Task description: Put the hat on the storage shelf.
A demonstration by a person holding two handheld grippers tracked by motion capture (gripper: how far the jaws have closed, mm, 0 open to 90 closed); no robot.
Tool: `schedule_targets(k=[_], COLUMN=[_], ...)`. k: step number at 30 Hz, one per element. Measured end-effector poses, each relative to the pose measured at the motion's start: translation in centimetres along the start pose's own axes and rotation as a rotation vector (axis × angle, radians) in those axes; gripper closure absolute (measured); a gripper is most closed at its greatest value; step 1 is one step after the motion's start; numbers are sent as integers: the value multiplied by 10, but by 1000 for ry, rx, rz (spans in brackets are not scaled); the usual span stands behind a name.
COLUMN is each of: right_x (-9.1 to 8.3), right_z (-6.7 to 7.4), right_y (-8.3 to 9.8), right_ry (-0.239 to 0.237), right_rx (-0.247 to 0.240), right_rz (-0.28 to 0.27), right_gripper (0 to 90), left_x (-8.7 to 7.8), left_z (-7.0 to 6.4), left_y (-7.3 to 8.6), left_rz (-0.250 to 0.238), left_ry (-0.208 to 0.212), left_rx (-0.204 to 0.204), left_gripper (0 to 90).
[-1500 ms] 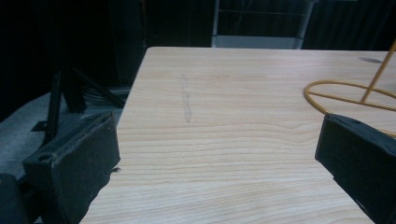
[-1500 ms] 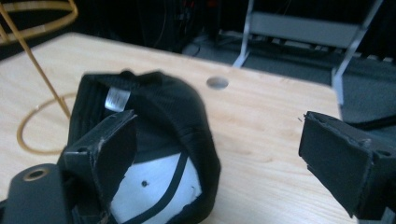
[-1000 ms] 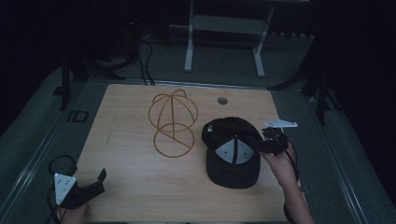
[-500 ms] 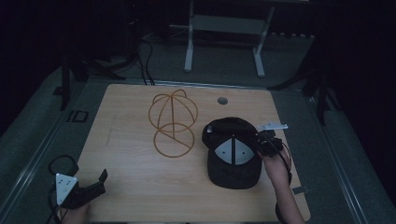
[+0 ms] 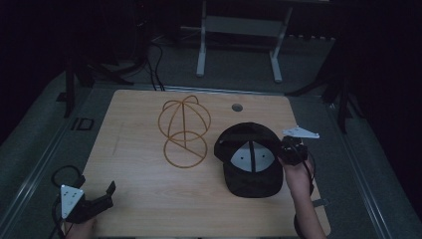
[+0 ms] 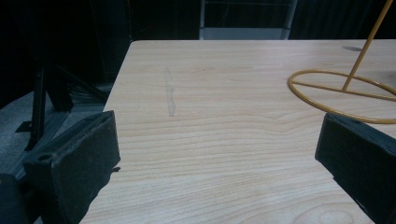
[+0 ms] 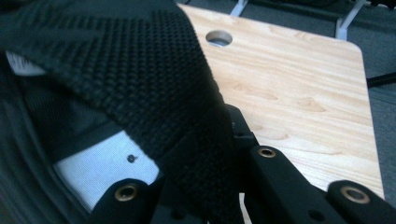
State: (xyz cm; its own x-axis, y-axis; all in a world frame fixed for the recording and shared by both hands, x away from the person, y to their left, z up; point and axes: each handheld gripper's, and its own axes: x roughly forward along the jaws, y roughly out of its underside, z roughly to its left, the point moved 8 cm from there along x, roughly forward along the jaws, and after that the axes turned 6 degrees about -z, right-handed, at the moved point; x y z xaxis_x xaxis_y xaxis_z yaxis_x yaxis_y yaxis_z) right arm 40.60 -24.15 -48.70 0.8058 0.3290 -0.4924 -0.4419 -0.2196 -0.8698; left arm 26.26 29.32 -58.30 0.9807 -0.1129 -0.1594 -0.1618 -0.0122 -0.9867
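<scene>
Tabletop (image 5: pixel 144 199) carried a black cap (image 5: pixel 249 159) lying crown-down at my right, just beside the yellow wire stand (image 5: pixel 185 130). My right gripper (image 5: pixel 291 151) had just closed its jaws on the cap's right edge. Left gripper (image 5: pixel 102 196) sat at the near-left corner, jaws wide, nothing between them.

This looks like a dim recording lab or studio rather than a home. A bare light-wood table (image 5: pixel 149 199) stands alone on grey carpet (image 5: pixel 35 149), with blackness all around. At twelve o'clock beyond it stands a white metal stand (image 5: pixel 239 30); cables (image 5: pixel 154 59) trail over the floor at eleven o'clock, and dark tripod legs (image 5: pixel 72 84) rise at ten and two.
</scene>
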Motion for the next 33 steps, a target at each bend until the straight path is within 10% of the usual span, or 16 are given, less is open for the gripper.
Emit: schedule_targets(k=[16, 33], right_x=[-44, -87], right_z=[-5, 20], right_y=[-38, -77], right_ry=[-12, -77], right_rx=[1, -35], right_rz=[-138, -266], right_gripper=[889, 889], left_x=[-3, -13], left_z=[-11, -116], left_y=[-3, -24], left_rz=[0, 58], left_ry=[30, 323], left_rx=[-10, 8], left_gripper=[1, 1])
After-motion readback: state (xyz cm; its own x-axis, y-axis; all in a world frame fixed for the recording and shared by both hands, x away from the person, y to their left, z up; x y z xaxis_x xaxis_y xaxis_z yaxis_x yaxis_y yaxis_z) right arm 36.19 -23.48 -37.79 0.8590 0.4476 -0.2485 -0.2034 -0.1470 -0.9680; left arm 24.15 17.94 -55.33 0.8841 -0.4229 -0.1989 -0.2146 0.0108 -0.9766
